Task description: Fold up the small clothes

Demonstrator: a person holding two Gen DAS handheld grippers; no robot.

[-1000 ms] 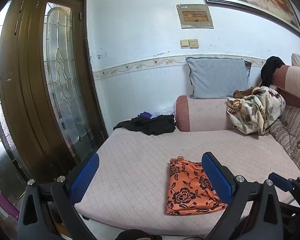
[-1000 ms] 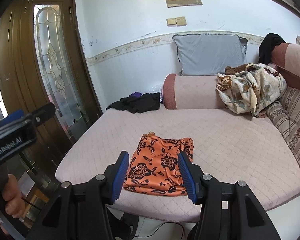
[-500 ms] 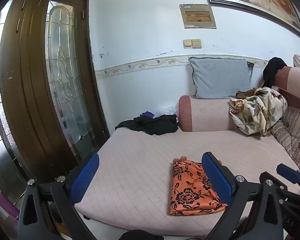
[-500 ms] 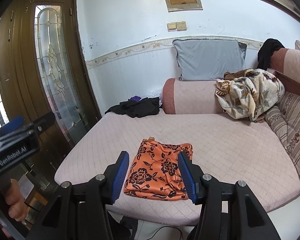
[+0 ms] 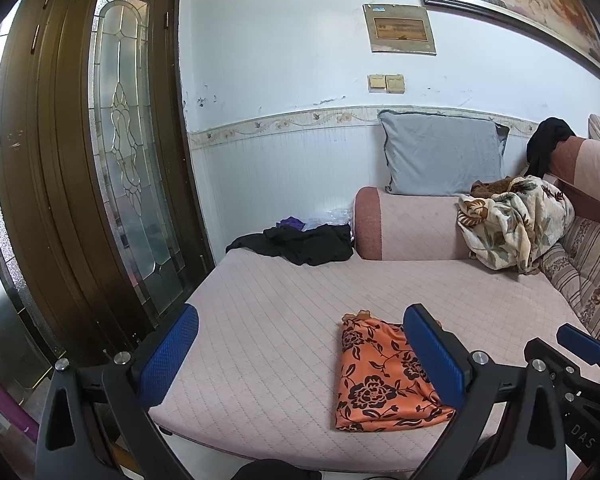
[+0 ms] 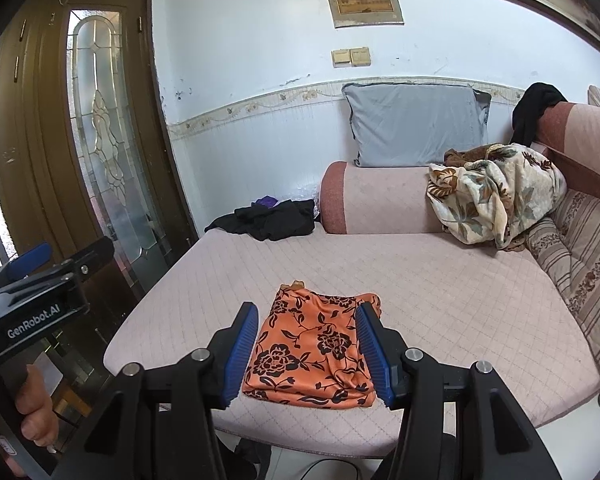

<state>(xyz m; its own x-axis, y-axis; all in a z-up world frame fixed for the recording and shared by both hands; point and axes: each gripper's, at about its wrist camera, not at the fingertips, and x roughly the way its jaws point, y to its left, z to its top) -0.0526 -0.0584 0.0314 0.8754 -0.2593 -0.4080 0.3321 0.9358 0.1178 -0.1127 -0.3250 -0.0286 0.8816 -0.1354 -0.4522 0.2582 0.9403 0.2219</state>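
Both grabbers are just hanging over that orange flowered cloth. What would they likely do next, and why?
Probably lower the right gripper toward the near edge of the orange cloth. It lies flat on the pink sofa seat, untouched, and both pairs of jaws stand open and empty, the left gripper off to its side.

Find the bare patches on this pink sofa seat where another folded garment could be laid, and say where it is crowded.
Bare seat lies left of the orange floral garment, up to the seat's left edge, and across the wide middle between it, the bolster and the striped cushion. Crowded: the far left corner with black clothes, and the far right corner under the floral blanket.
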